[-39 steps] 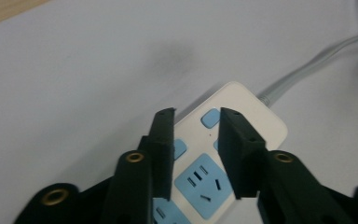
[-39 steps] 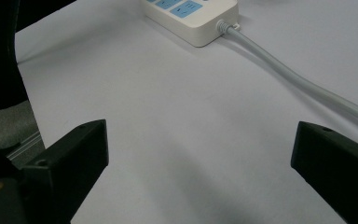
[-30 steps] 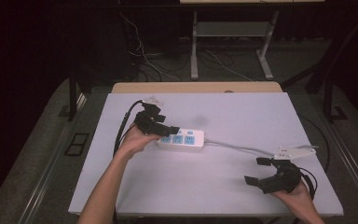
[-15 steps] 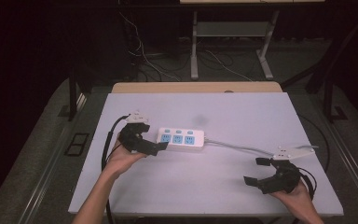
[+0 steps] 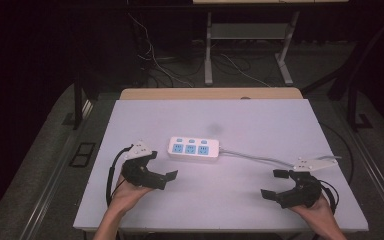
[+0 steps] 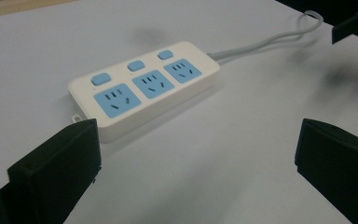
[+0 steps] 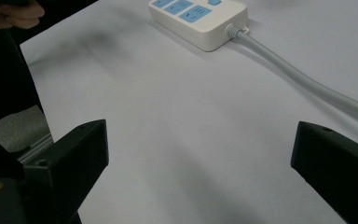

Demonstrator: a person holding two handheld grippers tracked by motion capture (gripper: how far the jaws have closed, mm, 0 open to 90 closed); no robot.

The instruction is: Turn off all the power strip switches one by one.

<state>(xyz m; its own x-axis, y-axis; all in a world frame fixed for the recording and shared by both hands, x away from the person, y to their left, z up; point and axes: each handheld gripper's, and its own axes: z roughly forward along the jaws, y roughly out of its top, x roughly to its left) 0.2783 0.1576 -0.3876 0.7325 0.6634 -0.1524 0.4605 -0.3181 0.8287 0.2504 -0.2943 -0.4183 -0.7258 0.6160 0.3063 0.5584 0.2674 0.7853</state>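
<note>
A white power strip [image 5: 194,149] with three blue sockets and three blue switches lies flat on the white table [image 5: 240,120], near the middle. Its grey cable [image 5: 260,157] runs right toward my right gripper [image 5: 274,184]. My left gripper [image 5: 160,166] sits near the front left, a short way in front of the strip's left end; its jaws have just been opening and stand open with nothing between them. In the left gripper view the strip [image 6: 144,88] lies just beyond my left gripper [image 6: 196,149]. In the right gripper view, my right gripper [image 7: 200,149] is open and empty, with the strip [image 7: 200,18] farther off.
A wooden strip [image 5: 210,93] borders the table's far edge. Behind it stand metal frame legs [image 5: 208,55] and loose floor cables [image 5: 155,60]. The table's front edge [image 5: 220,231] is close under both hands. The grey cable [image 7: 303,81] crosses the right gripper view diagonally.
My left hand has drawn back from the power strip toward the table's front left, and its jaws have spread wider. The right hand and the strip have stayed put.
</note>
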